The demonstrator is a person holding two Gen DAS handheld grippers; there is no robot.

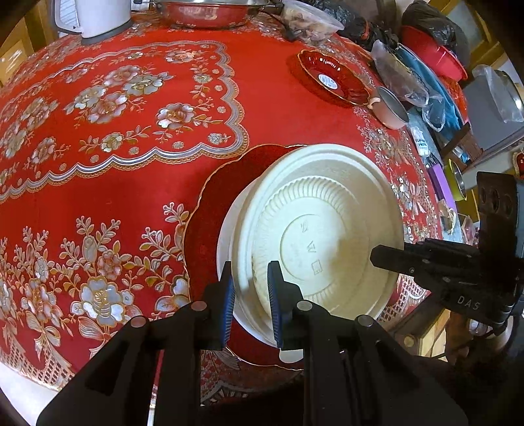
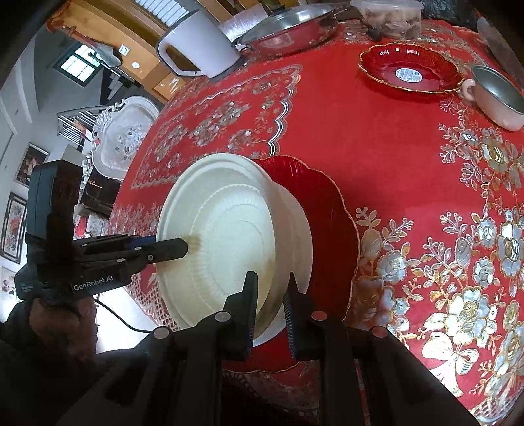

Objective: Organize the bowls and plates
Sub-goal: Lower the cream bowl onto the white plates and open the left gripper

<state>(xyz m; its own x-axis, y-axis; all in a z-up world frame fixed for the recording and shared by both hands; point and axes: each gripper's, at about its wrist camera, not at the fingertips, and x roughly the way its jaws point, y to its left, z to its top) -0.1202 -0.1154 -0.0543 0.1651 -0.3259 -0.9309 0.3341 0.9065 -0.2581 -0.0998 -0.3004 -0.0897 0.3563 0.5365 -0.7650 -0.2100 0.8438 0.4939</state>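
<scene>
Two grippers hold one white bowl (image 1: pixel 327 226) from opposite sides. The left gripper (image 1: pixel 251 295) has its blue-padded fingers (image 1: pixel 229 301) closed on the near rim of the bowl, one pad outside the wall and one inside. The right gripper (image 2: pixel 271 304) clamps the rim in the same way on its own side, with one finger in the bowl and the other outside it. In the left view the right gripper's black tip lies against the bowl's right edge; in the right view the left gripper's tip reaches over the bowl's left rim, and a hand (image 2: pixel 55 331) holds that tool.

The bowl is tilted, with its ribbed inside turned toward both cameras. A second white rim shows just under it, so it seems nested in another white bowl or plate; I cannot tell which. The stack sits over a red plate (image 1: pixel 216 196) with a scalloped gold edge, near the front edge of the table (image 1: pixel 131 98), which has a red flowered cloth.

Farther back, well apart from the stack, a red dish (image 2: pixel 409 67) bears a round sticker. Just beside it stands a small pink pot (image 2: pixel 497 98). At the far edge are a white kettle (image 2: pixel 199 42), a lidded steel pan (image 2: pixel 288 28) and a clear plastic tub (image 2: pixel 389 16).
</scene>
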